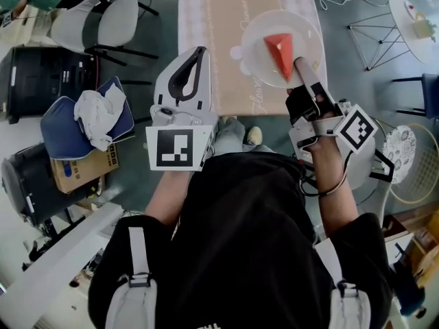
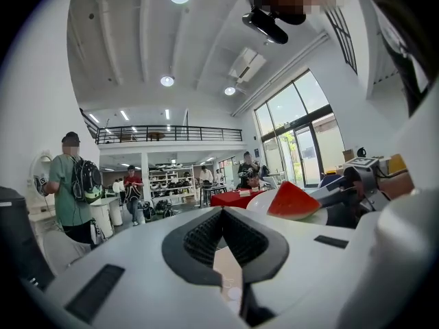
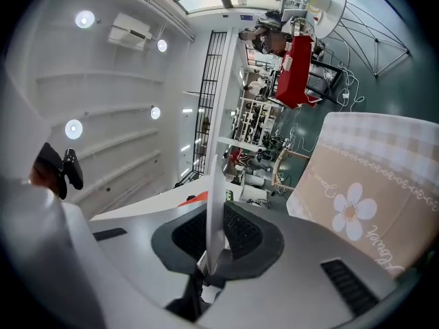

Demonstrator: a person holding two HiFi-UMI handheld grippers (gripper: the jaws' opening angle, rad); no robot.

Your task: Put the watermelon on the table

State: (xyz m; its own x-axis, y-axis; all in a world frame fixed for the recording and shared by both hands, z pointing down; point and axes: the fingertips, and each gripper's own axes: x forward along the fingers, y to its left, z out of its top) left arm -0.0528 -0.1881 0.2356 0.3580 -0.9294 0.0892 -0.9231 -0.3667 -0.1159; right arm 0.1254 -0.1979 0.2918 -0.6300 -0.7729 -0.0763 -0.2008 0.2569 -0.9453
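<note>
A red wedge of watermelon (image 1: 280, 52) lies on a white plate (image 1: 255, 62) that is held over the beige tablecloth of the table (image 1: 206, 40). My right gripper (image 1: 300, 70) is shut on the plate's near rim. In the right gripper view the plate's rim (image 3: 214, 184) stands as a thin white blade between the pads, with a sliver of watermelon (image 3: 194, 199) behind it. My left gripper (image 1: 197, 52) hangs over the table's near left part, shut and empty. In the left gripper view the watermelon (image 2: 293, 203) shows to the right of the jaws.
A grey chair (image 1: 103, 22) stands left of the table. A blue cushion with white cloth (image 1: 89, 115), a cardboard box (image 1: 82, 170) and a black bin (image 1: 27, 184) sit at the left. A round white table (image 1: 411, 16) and wire stool (image 1: 377, 40) are at the right.
</note>
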